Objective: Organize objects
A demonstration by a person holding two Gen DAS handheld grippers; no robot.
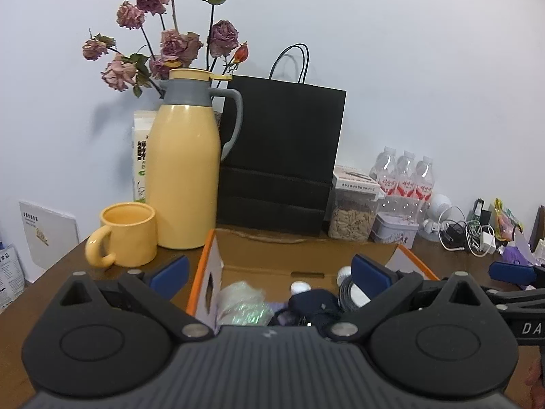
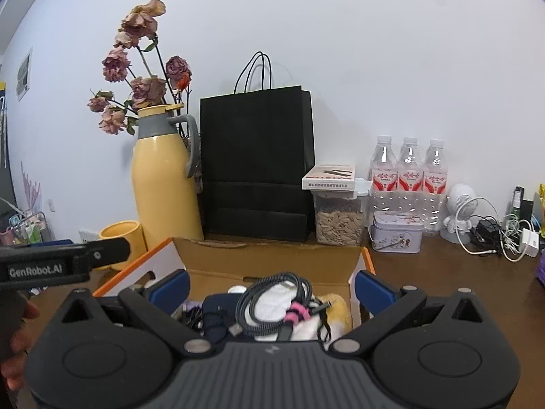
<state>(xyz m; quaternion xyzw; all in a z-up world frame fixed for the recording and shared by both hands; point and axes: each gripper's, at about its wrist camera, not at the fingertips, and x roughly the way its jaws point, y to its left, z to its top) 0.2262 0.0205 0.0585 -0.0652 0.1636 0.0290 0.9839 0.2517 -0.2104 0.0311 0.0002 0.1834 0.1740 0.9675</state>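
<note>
An open cardboard box (image 1: pixel 265 248) with orange-edged flaps sits on the brown table; in the right wrist view the box (image 2: pixel 272 259) lies straight ahead. Inside lie a coiled dark cable (image 2: pixel 272 303) tied with a pink strap, a navy pouch (image 1: pixel 313 303), a clear plastic bundle (image 1: pixel 242 301), white items and something yellow. My left gripper (image 1: pixel 270 272) hovers open above the box, holding nothing. My right gripper (image 2: pixel 272 288) also stands open over the box, its blue fingers apart on either side of the cable without touching it.
Behind the box stand a yellow thermos jug (image 1: pixel 185 170), a yellow mug (image 1: pixel 126 235), a black paper bag (image 1: pixel 282 156), dried roses (image 1: pixel 170 41), a seed container (image 2: pixel 339 218), a tin (image 2: pixel 396 231), water bottles (image 2: pixel 408 173) and tangled chargers (image 2: pixel 500 235).
</note>
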